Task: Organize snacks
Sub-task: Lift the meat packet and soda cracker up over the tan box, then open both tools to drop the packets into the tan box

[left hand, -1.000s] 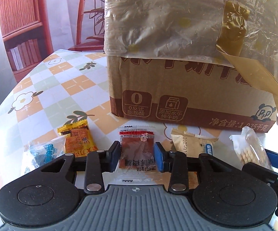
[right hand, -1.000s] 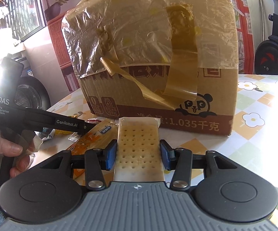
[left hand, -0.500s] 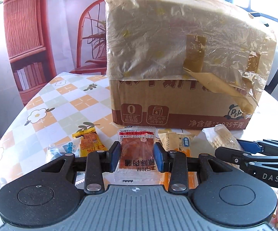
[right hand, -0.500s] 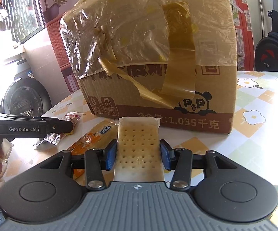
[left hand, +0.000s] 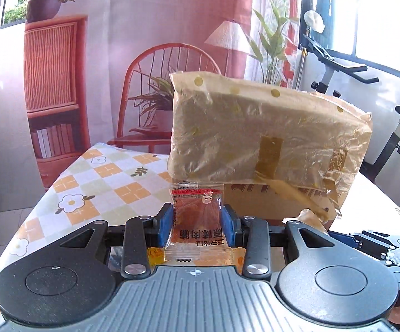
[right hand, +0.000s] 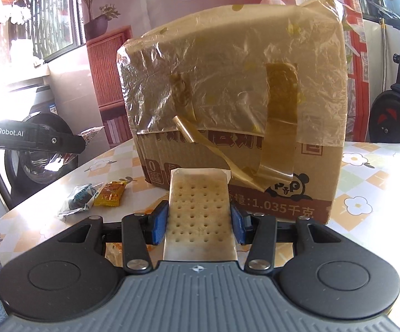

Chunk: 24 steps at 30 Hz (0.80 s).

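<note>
A red jerky packet (left hand: 197, 218) is held between the blue pads of the left gripper (left hand: 197, 222), the jaws narrowed onto its two sides. Its long axis runs along the fingers, the sealed top edge pointing away toward the cardboard box (left hand: 266, 149). In the right gripper (right hand: 199, 221) a wrapped cracker pack (right hand: 199, 210) is clamped the same way — lengthwise between the pads, its far end aimed at the box's near wall.

The box (right hand: 235, 102) stands in the middle of the checked tablecloth (right hand: 371, 166), its upper part wrapped in crinkled plastic film held by strips of brown tape (right hand: 280, 116). Whether the top is open cannot be told from either view, since only the walls are seen.

The relation that matters is height: both held snacks sit in front of the box and below its upper edge, so a drop inside is judged to require each to be carried up over the rim first. From the left view the top edge appears closer to level with the packet, so the left hand is judged the better placed of the two.

Two more snacks are left near the table's left edge — a yellow packet (right hand: 111, 193) and a clear blue-printed packet (right hand: 79, 196) just beside it.
</note>
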Each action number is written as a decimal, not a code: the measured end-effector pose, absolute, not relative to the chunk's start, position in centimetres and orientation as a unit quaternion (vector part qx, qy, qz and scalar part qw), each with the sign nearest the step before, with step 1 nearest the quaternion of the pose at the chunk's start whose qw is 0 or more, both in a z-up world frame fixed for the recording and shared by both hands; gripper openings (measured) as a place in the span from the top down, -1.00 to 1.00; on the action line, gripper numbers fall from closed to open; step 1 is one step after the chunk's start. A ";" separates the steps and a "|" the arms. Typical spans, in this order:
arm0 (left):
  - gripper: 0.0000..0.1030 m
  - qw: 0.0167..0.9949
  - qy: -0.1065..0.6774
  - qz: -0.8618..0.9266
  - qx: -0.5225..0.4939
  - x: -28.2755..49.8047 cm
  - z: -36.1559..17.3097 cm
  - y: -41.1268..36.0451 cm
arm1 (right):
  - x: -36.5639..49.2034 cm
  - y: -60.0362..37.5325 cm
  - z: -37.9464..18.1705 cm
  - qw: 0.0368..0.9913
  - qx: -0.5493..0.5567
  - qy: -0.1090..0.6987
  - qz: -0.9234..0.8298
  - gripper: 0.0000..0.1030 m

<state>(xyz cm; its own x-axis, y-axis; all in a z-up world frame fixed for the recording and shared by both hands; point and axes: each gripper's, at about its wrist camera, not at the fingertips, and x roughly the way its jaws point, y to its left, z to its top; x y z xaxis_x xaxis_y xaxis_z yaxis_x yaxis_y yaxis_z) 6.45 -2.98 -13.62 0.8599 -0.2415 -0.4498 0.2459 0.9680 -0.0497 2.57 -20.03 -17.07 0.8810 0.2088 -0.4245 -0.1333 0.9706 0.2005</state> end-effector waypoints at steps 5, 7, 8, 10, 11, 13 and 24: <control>0.22 0.971 0.184 -0.154 -0.002 6.8 -9.8 -3.5 | 1.9 -19.8 -12.6 0.976 0.078 0.176 0.107 0.06; 0.22 0.971 0.169 -0.166 -0.006 7.1 -8.2 -3.8 | 1.8 -19.8 -10.7 0.978 0.078 0.154 0.117 0.06; 0.22 0.972 0.162 -0.173 -0.006 7.4 -7.4 -4.1 | 1.8 -19.8 -9.7 0.979 0.076 0.142 0.120 0.06; 0.22 0.972 0.150 -0.182 -0.006 7.7 -6.3 -4.6 | 2.1 -20.0 -7.9 0.982 0.072 0.122 0.125 0.06; 0.22 0.972 0.146 -0.185 -0.005 8.0 -5.8 -4.9 | 2.5 -20.2 -7.1 0.983 0.070 0.111 0.125 0.06; 0.22 0.972 0.140 -0.191 -0.003 8.7 -4.9 -5.5 | 3.5 -21.0 -5.4 0.986 0.067 0.096 0.122 0.06; 0.22 0.971 0.163 -0.170 0.035 17.2 -2.9 -11.0 | 13.8 -25.5 -3.5 0.989 0.066 0.118 0.060 0.06</control>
